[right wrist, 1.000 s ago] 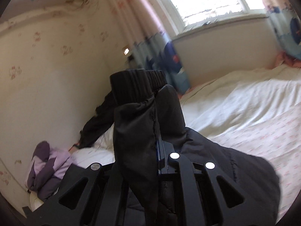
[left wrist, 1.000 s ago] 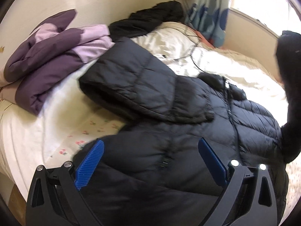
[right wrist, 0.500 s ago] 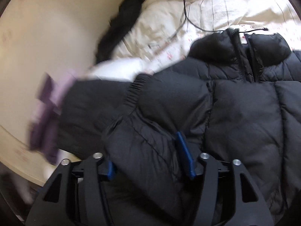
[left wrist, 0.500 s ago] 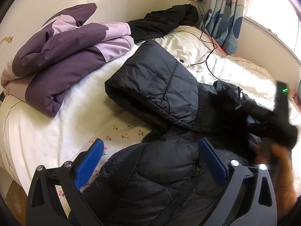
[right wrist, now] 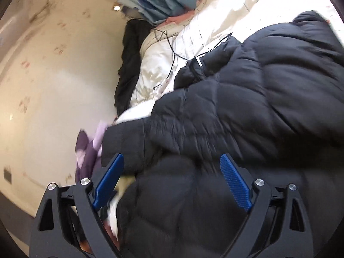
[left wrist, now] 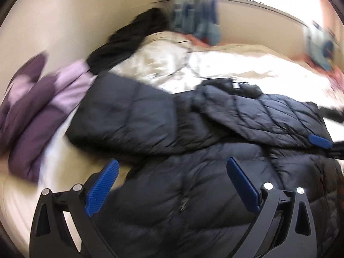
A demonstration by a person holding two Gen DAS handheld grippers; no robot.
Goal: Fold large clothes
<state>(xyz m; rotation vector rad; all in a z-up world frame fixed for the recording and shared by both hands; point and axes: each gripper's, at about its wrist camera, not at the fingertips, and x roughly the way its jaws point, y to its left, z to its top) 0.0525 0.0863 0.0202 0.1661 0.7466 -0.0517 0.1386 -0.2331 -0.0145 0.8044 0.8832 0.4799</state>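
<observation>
A black puffer jacket (left wrist: 193, 193) lies spread on the white bed (left wrist: 215, 68), with one sleeve (left wrist: 258, 116) folded across its chest. My left gripper (left wrist: 172, 165) hovers open just over the jacket's lower body, nothing pinched between its blue pads. In the right wrist view the same jacket (right wrist: 258, 96) fills the frame. My right gripper (right wrist: 172, 159) is over it with its jaws opening wide; quilted fabric shows between the pads but they do not press on it. One of its fingertips (left wrist: 320, 140) pokes in at the right edge of the left wrist view.
A folded purple jacket (left wrist: 38, 99) sits at the bed's left edge against the wall (right wrist: 43, 86). Another black garment (left wrist: 133, 36) lies at the bed's head. A thin black cable (right wrist: 172, 47) trails over the quilt. Blue patterned curtains (left wrist: 195, 17) hang under the window.
My right gripper came down with the sleeve cuff, laid it across the jacket and let go, its jaws going from shut to wide. The left gripper shifted and rolled while staying open.
</observation>
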